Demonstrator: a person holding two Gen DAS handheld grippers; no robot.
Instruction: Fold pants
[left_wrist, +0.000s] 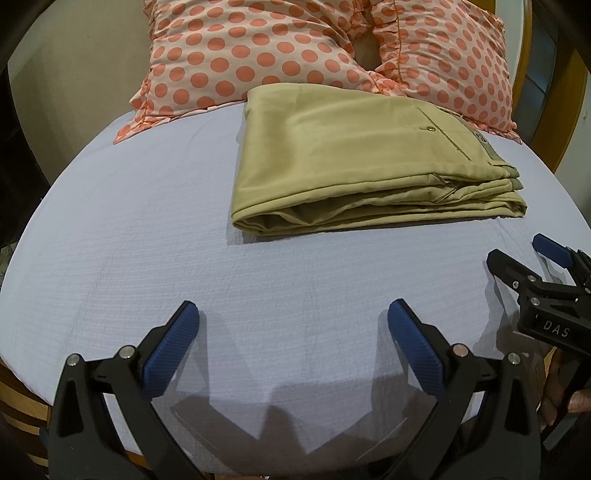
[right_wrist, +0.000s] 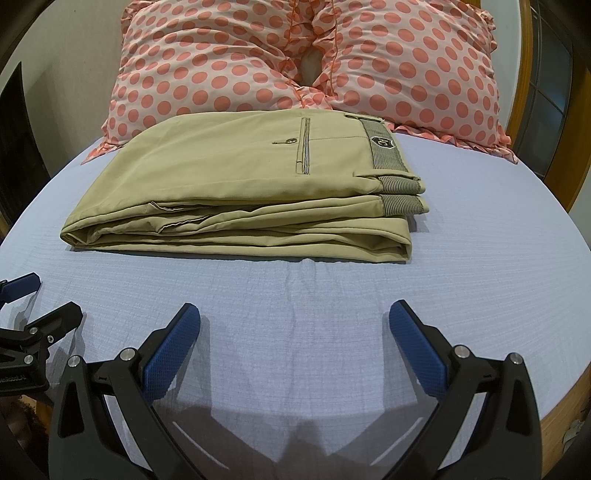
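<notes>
Khaki pants (left_wrist: 351, 158) lie folded in a flat stack on the pale blue bed sheet (left_wrist: 147, 240), waistband to the right. They also show in the right wrist view (right_wrist: 240, 184), with a back pocket button and striped waistband on top. My left gripper (left_wrist: 293, 325) is open and empty, hovering over the sheet well in front of the pants. My right gripper (right_wrist: 295, 325) is open and empty, also in front of the pants. The right gripper shows at the right edge of the left wrist view (left_wrist: 517, 254); the left gripper shows at the left edge of the right wrist view (right_wrist: 51, 295).
Two pink pillows with coral polka dots (left_wrist: 295, 55) lean behind the pants, also in the right wrist view (right_wrist: 295, 62). A wooden bed frame (left_wrist: 524, 66) runs along the right side. The sheet's near edge drops off just below the grippers.
</notes>
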